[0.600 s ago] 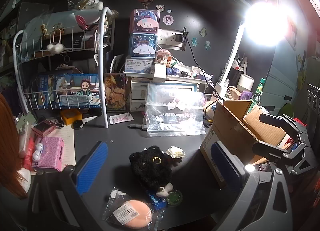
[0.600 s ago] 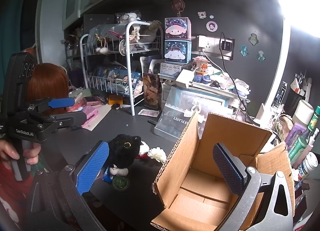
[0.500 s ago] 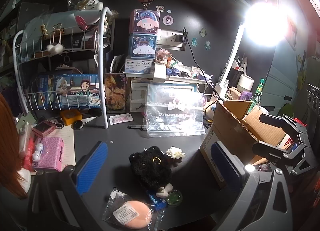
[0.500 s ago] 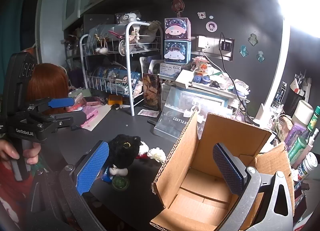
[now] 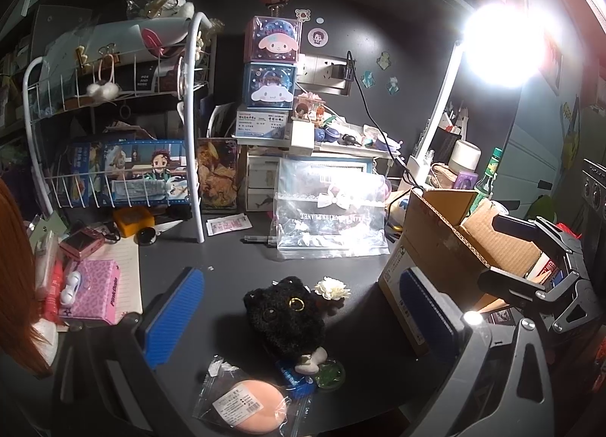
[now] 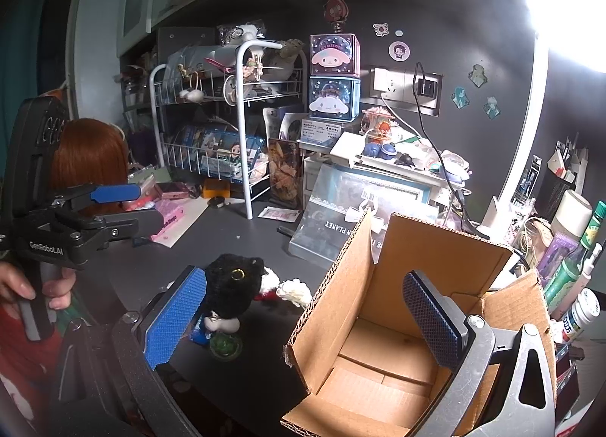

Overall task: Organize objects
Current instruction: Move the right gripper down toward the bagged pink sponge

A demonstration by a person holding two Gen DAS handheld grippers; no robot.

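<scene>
A black plush cat [image 5: 288, 314] lies on the dark desk with a white fabric flower [image 5: 333, 288] beside it and a green round charm [image 5: 330, 372] below it. A peach sponge in a clear packet [image 5: 252, 401] lies nearer me. My left gripper [image 5: 299, 317] is open and empty, hovering above the plush. An open, empty cardboard box [image 6: 401, 327] stands to the right; it also shows in the left wrist view [image 5: 447, 247]. My right gripper [image 6: 306, 317] is open and empty over the box's left wall. The plush [image 6: 233, 285] lies left of the box.
A white wire rack [image 5: 113, 141] with boxes stands at the back left. A clear zip bag [image 5: 329, 217] leans on white drawers at the back. A pink box [image 5: 92, 291] and notepad lie at left. Bottles [image 6: 568, 274] and a bright lamp [image 5: 496, 44] crowd the right.
</scene>
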